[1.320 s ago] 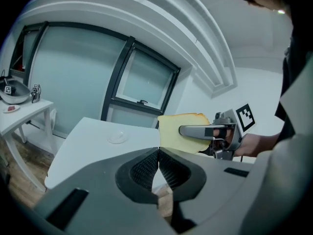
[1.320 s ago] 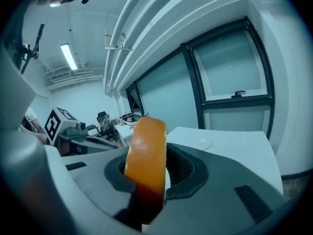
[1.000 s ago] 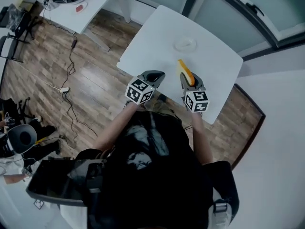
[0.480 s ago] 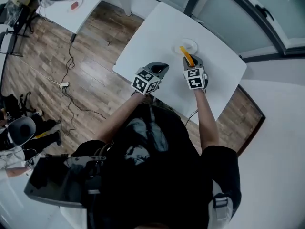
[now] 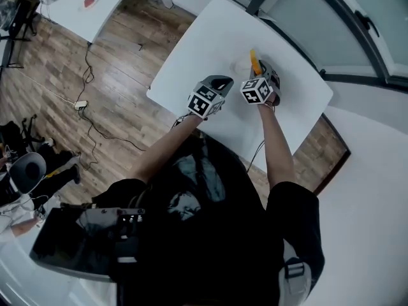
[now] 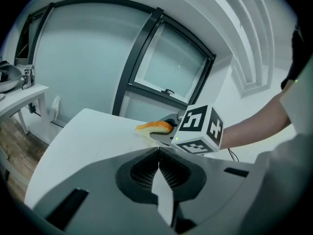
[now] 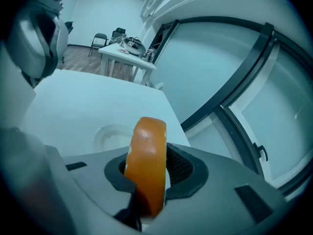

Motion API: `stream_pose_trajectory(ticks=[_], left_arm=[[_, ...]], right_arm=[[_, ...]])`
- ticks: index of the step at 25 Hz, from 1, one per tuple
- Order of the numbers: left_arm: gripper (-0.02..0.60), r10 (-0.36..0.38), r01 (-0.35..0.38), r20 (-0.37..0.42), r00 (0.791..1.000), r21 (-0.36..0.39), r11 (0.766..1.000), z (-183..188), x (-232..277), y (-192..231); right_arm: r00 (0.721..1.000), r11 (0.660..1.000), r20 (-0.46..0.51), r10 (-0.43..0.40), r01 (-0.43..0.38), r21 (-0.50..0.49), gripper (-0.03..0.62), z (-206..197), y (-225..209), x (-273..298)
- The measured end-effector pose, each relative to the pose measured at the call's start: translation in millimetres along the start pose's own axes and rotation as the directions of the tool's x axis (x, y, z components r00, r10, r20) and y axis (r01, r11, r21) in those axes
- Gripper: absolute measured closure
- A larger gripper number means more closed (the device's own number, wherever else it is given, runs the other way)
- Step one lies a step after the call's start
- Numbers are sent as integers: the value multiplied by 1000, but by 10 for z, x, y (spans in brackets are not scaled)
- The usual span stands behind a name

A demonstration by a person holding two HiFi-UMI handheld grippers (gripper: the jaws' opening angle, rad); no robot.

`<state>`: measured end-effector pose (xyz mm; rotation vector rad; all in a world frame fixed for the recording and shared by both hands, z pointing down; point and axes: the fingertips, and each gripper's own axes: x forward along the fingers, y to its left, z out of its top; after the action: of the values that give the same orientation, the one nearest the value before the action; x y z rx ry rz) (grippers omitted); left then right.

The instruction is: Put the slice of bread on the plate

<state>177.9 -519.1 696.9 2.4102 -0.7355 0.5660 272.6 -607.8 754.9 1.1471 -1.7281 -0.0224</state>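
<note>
An orange-crusted slice of bread point(image 7: 145, 166) stands on edge between the pads of my right gripper point(image 7: 146, 175), which is shut on it. Just past the slice, a small white plate point(image 7: 113, 134) lies on the white table point(image 7: 88, 106). In the head view the right gripper point(image 5: 260, 65) holds the bread point(image 5: 254, 60) right over the plate point(image 5: 241, 67), part of which it hides. My left gripper point(image 5: 220, 81) hovers just left of it, jaws shut and empty point(image 6: 159, 156). The left gripper view shows the bread point(image 6: 154, 126) sticking out of the right gripper point(image 6: 168, 127).
The white table point(image 5: 204, 37) ends at an edge above wood floor with cables point(image 5: 83, 104). A second white table point(image 5: 95, 2) with gear stands at the far left. A dark window frame point(image 5: 357, 30) runs behind the table. A chair point(image 5: 29, 171) sits at lower left.
Both grippers have moved forward over the table toward the plate. The right one rolled and sank, carrying the bread from the table's near side to over the plate.
</note>
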Motion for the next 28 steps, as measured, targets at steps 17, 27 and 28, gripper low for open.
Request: stream_pose_trajectory(ticks=[17,27,28], left_arm=[[577,-6,3,-43,999,-64,998,-98,-12,73],[577,-33,31,56,998,39,999,126,-421,-341],[577,-33,30,68,997,55,998,148,-462,-401]], right_arm=[[864,858,-2,503,-499,120,220,-40,821,-166],[943,749,325,67,-263,608,583,-93,190,-1591],[943,744,331,20,-235,625,583,-126,145,-1729]])
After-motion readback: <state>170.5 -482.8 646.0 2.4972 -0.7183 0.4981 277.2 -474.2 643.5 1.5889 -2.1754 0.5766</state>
